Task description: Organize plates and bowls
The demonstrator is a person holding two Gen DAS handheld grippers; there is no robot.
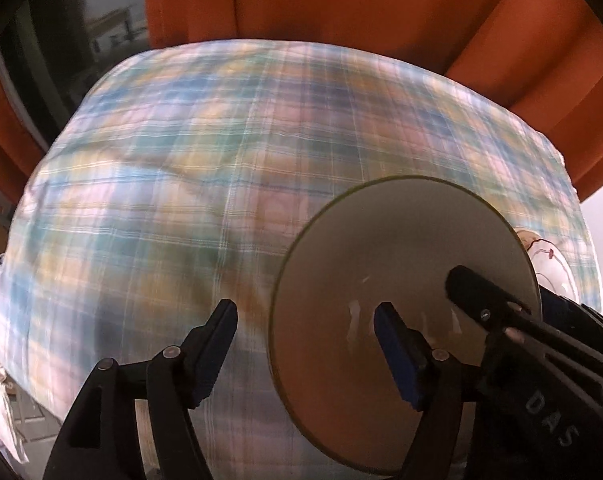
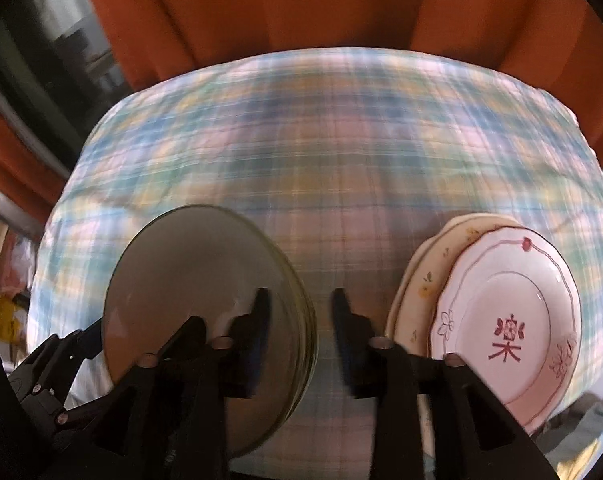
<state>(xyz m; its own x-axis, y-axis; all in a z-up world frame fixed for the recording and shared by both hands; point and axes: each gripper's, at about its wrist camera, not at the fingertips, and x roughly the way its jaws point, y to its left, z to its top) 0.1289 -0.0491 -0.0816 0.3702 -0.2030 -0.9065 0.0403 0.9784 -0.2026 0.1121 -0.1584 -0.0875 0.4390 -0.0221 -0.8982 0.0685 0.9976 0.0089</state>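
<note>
Left wrist view: our left hand-held gripper (image 1: 305, 344) gapes wide, holding nothing; the olive plate (image 1: 401, 264) sits at four o'clock on the plaid surface (image 1: 181, 160).

Right wrist view: our right hand-held gripper (image 2: 299, 312) straddles its rim, open. We should close squarely. Three stacked floral plates (image 2: 509, 320) at three o'clock.

Woven plaid tablecloth (image 2: 333, 152), matt and lightly creased, over the tabletop; orange curtain (image 2: 301, 4) of matt cloth behind. Glossy glazed ceramic on the green-rimmed plates (image 2: 189, 276) and the patterned plates (image 2: 513, 312). Matt black plastic gripper fingers (image 1: 217, 344) with blue ribbed pads (image 1: 393, 352).
</note>
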